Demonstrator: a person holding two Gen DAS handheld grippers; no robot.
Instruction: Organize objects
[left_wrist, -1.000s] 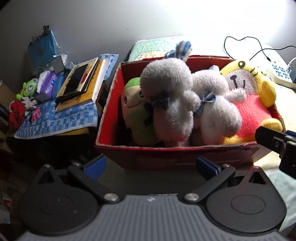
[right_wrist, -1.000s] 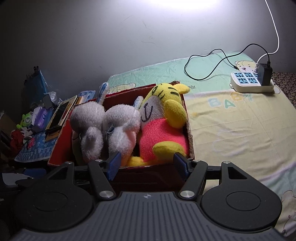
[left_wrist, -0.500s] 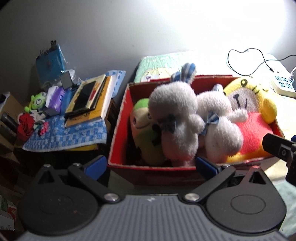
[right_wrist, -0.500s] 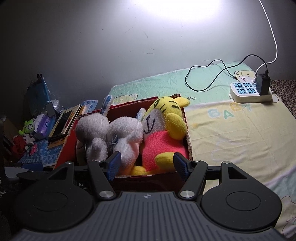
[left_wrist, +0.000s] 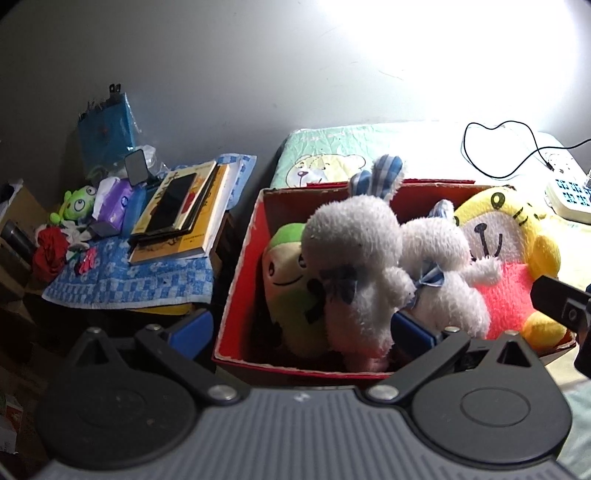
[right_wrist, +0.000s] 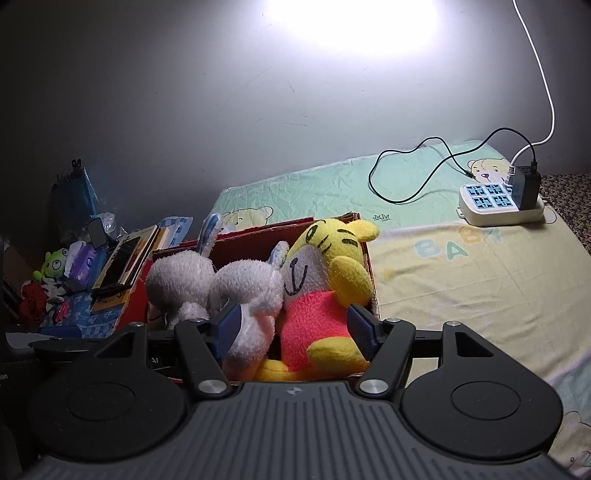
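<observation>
**Nearly packed: plush toys sit in the red box, both grippers empty**

Closest in, the left gripper (left_wrist: 299, 326) hangs with its fingers wide apart over the near wall of the red box (left_wrist: 236, 258), holding nothing. The right gripper (right_wrist: 293, 330) is likewise spread and empty, poised above the yellow tiger plush (right_wrist: 325, 280).

Inside the box, a green plush (left_wrist: 286, 273) is wedged at the left end, two white bunnies (left_wrist: 362, 251) lie heaped across the middle with checked ears pointing toward the far wall, and the tiger leans at the right end, head to the back, feet to the front. The box's long axis runs left to right across the bed.

The sorting looks close to done. A likely next move is pressing the heaped bunnies lower or fetching another item; either calls for a soft, broad grip.

Farther off, books (left_wrist: 177, 210) sit on a blue cloth, and a power strip (right_wrist: 498, 199) rests on the bedsheet (right_wrist: 461, 280).
</observation>
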